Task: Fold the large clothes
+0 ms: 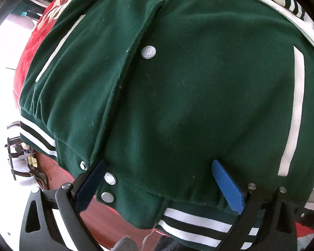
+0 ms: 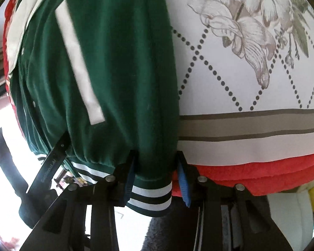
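Note:
A dark green varsity jacket (image 1: 178, 87) with white snaps, white pocket stripes and a black-and-white striped hem lies front-up on the bed. My left gripper (image 1: 159, 167) is open, its blue pads (image 1: 226, 186) spread wide over the jacket's bottom edge near the snap placket. In the right wrist view the jacket (image 2: 119, 67) fills the left half. My right gripper (image 2: 156, 163) straddles the striped hem corner (image 2: 150, 196) with its blue pads (image 2: 183, 182) on either side, jaws partly closed around it without clearly pinching.
A white bedsheet with a floral print and dotted lattice (image 2: 251, 52) lies right of the jacket. A red blanket (image 2: 251, 173) hangs over the bed edge below it, and red fabric (image 1: 31, 48) shows left of the jacket. Furniture and bright floor (image 1: 16, 163) sit beyond the bed.

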The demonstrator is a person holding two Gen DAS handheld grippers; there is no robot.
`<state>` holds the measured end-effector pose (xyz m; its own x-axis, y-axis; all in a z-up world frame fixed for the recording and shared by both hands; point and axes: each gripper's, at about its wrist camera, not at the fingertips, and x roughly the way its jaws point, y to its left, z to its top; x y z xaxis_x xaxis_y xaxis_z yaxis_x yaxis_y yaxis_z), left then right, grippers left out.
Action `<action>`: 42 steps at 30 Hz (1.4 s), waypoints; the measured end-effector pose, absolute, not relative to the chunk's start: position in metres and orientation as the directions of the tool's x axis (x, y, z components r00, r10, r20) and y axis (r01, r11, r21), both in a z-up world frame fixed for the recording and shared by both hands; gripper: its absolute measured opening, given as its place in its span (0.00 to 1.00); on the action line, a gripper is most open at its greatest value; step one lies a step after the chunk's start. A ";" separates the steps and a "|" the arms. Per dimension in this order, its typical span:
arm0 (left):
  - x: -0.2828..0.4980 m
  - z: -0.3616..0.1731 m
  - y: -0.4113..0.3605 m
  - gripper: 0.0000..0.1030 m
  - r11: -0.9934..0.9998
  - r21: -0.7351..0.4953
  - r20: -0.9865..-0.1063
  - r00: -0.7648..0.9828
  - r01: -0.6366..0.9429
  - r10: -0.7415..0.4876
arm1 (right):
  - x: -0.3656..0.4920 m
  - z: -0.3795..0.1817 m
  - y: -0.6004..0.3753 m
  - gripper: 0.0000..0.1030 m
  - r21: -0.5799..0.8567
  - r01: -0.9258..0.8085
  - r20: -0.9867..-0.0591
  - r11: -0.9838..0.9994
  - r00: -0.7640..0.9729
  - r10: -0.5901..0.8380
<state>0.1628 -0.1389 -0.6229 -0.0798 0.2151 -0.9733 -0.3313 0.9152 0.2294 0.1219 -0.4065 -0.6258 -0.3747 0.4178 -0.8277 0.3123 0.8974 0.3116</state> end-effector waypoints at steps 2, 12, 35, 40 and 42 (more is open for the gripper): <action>0.164 -0.624 -0.136 1.00 0.915 0.225 -0.974 -0.078 -0.336 0.212 | 0.132 -0.632 -0.411 0.37 0.316 0.312 -0.826 0.896 -0.375 0.421; 0.151 -0.628 -0.119 1.00 0.920 0.211 -0.978 -0.073 -0.331 0.198 | 0.116 -0.618 -0.393 0.18 0.296 0.233 -0.867 0.926 -0.342 0.363; 0.136 -0.549 -0.307 1.00 0.856 0.511 -0.850 0.100 -0.077 0.517 | 0.180 -0.543 -0.496 0.56 0.322 0.214 -0.939 0.922 -0.050 0.339; 0.124 -0.588 -0.381 1.00 0.783 0.619 -0.785 0.085 0.057 0.614 | 0.205 -0.548 -0.568 0.57 0.251 0.161 -0.965 0.955 -0.034 0.259; 0.128 -0.602 -0.392 1.00 0.780 0.622 -0.783 0.054 0.064 0.620 | 0.215 -0.552 -0.595 0.57 0.241 0.165 -0.968 0.956 -0.035 0.250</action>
